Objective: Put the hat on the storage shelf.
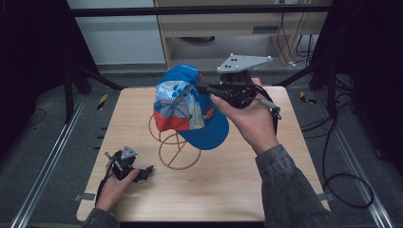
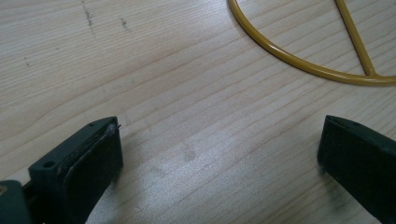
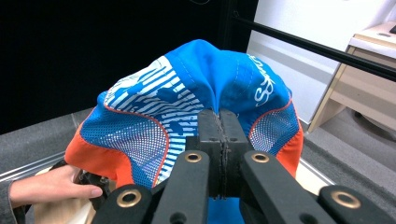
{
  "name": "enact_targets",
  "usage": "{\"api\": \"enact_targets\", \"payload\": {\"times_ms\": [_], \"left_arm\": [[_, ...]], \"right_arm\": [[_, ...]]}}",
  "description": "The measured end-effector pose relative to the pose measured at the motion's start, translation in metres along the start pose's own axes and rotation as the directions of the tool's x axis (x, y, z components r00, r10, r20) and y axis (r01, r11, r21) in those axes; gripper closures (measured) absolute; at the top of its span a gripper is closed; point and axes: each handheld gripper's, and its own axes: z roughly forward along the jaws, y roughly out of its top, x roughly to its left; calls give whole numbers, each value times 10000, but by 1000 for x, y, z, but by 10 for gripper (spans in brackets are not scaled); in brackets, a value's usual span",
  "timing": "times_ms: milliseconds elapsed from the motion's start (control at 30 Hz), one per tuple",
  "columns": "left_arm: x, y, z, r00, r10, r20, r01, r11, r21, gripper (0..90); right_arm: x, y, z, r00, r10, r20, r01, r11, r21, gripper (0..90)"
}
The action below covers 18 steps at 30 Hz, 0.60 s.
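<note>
A blue cap (image 1: pixel 190 107) with white and orange panels hangs in the air over the middle of the table, just above a yellow wire stand (image 1: pixel 173 147). My right gripper (image 1: pixel 214 91) is shut on the cap's fabric; in the right gripper view its jaws pinch a fold of the cap (image 3: pixel 205 88) at the right gripper (image 3: pixel 219 122). My left gripper (image 1: pixel 145 172) rests on the table at the front left, open, with bare wood between its jaws. In the left gripper view the left gripper (image 2: pixel 219 154) points at the stand's base ring (image 2: pixel 299 63).
The wooden table (image 1: pixel 228 180) has free surface to the right and front of the stand. A dark frame bar (image 1: pixel 190 10) crosses behind the table, with a light cabinet (image 1: pixel 223 28) beyond it. Cables (image 1: pixel 342 190) lie on the floor at the right.
</note>
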Motion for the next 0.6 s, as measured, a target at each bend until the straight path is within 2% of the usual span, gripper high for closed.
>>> {"api": "enact_targets", "payload": {"times_ms": [600], "left_arm": [[0,0,0,10000,-14,0,14,10000,-17,0]], "right_arm": [[11,14,19,9993,-242,-277,247,9995,182,900]]}}
